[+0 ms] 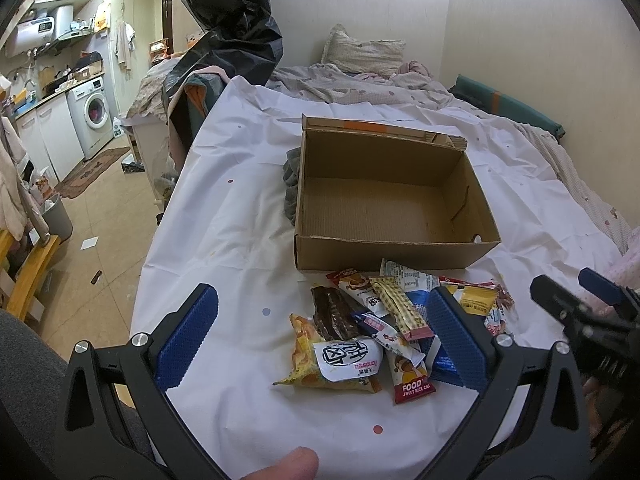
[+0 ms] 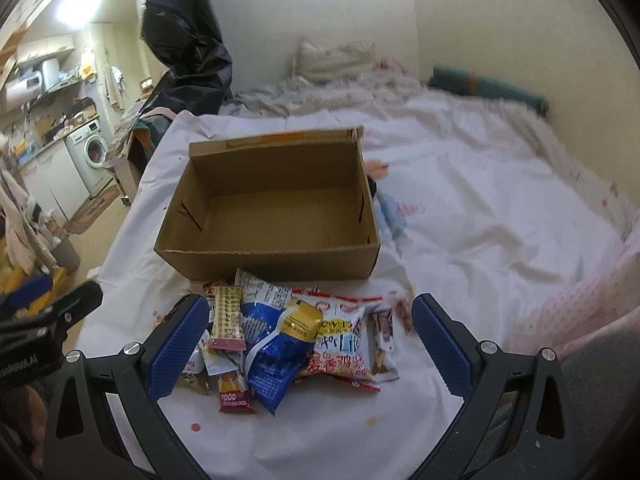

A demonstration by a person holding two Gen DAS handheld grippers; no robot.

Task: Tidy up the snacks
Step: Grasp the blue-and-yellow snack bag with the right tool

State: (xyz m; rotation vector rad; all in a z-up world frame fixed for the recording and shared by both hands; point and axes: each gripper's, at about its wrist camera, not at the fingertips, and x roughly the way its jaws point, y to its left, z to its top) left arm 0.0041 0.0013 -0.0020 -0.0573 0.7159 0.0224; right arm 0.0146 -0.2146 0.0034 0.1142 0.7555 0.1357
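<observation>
Nothing is lying in the cardboard box (image 1: 384,200) yet, so the sorting is judged to be only beginning: the box is sitting open-topped on the white sheet (image 1: 224,208) of the bed, and the snack packets are lying in a loose heap just in front of its near wall. Both sets of tongs are hanging above that heap with their blue pads spread wide and pinching nothing; the left tongs (image 1: 320,340) are framing the left of the pile, where a dark brown chocolate-coloured bar (image 1: 332,314), a yellow packet with a white label (image 1: 320,364) and a red "FOOD" rice-cake packet (image 1: 412,384) are overlapping, while the right tongs (image 2: 310,350) are straddling the blue crinkled bag (image 2: 272,360), a yellow checked bar (image 2: 228,316) and a white-and-red Korean-lettered pack (image 2: 344,340). The next move is probably calling for one pair to be lowering onto a single packet lying on top, closing on its edge without dragging its neighbours, then lifting it over the box's near wall. Slippery, overlapping wrappers may be sliding or coming up together.
</observation>
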